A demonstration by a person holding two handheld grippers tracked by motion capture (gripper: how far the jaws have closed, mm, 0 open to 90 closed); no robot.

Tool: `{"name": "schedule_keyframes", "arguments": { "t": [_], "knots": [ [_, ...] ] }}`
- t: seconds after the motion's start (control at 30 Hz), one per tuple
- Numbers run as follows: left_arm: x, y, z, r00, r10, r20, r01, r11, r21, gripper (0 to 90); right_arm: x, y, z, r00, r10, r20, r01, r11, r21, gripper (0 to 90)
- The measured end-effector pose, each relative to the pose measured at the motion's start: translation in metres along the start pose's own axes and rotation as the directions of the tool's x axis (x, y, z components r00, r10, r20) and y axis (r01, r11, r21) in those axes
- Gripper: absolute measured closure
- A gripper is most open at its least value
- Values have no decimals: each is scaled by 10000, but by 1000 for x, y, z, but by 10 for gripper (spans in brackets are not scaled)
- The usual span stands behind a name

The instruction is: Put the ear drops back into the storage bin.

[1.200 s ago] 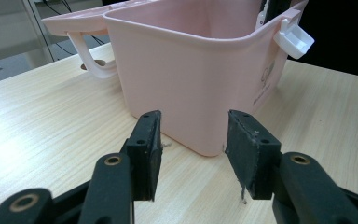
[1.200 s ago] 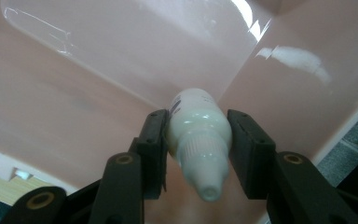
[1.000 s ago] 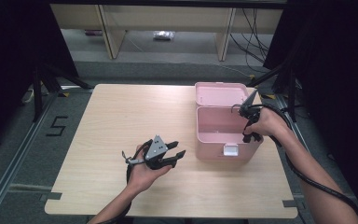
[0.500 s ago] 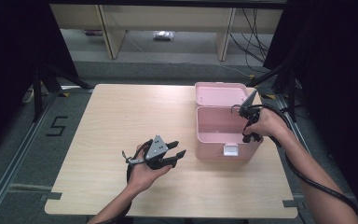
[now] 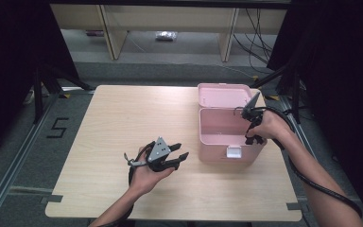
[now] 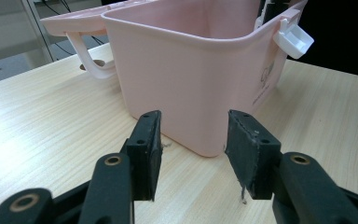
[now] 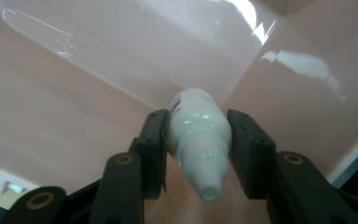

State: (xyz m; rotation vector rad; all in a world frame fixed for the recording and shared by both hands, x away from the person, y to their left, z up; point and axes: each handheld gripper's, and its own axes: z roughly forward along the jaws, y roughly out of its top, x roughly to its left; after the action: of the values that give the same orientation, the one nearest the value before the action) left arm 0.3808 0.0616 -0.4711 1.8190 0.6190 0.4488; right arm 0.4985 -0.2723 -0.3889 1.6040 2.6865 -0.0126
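Right tongs (image 7: pixel 198 135) clamped on white bottle (image 7: pixel 198 135) (seemingly inside pink box (image 5: pixel 222 137)), left tongs (image 6: pixel 193 140) apart, nothing moved

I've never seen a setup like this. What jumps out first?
The open pink box on the right of the wooden table. The right gripper, lowered inside it, is clamped on a small white bottle. The left gripper sits open on the table, pointing at the box.

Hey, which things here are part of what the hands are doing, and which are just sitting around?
Part of the job:
- white bottle, clamped in the right gripper
- pink box, lid open, right gripper inside it

Just about:
- left gripper, open, holding nothing, beside the box
- shelving and cables beyond the table
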Motion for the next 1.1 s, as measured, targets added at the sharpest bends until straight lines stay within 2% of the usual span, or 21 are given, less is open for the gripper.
{"name": "schedule_keyframes", "arguments": {
  "t": [0.13,0.17,0.6,0.73,0.77,0.83,0.87,0.9,0.97,1.1],
  "knots": [
    [0,0,0,10000,61,29,-61,10000,-17,549,-1,0,-1,9999,-146,52,146,9999,6,604],
    [0,0,1,10000,-25,8,25,10000,-21,549,-1,0,-1,9999,-131,44,131,9999,6,604],
    [0,0,1,10000,0,25,0,10000,-20,548,0,0,-5,10000,-37,-29,36,9998,-200,592],
    [0,0,0,10000,-14,-5,14,10000,-32,549,2,0,-9,9997,178,-174,-178,9998,-6,597],
    [0,0,0,10000,-11,-3,11,10000,-35,549,4,-1,-9,9995,292,-131,-294,9995,-133,598],
    [0,1,0,10000,-15,10,15,10000,-52,549,2,-1,-10,9999,81,-83,-83,9997,-241,601],
    [0,0,1,10000,-47,66,48,9999,-133,549,-1,-1,-10,9995,-306,3,306,9986,-440,603],
    [0,0,1,10000,-51,76,52,9999,-143,549,3,-2,-11,9997,201,-109,-204,9994,-287,606],
    [0,1,1,10000,-36,32,37,9999,-107,549,1,-1,-11,10000,74,-23,-75,9991,-417,607],
    [-1,2,0,10000,10,32,-9,9999,-108,549,1,-2,-14,9998,180,-3,-180,9985,-520,619]
  ]
}}
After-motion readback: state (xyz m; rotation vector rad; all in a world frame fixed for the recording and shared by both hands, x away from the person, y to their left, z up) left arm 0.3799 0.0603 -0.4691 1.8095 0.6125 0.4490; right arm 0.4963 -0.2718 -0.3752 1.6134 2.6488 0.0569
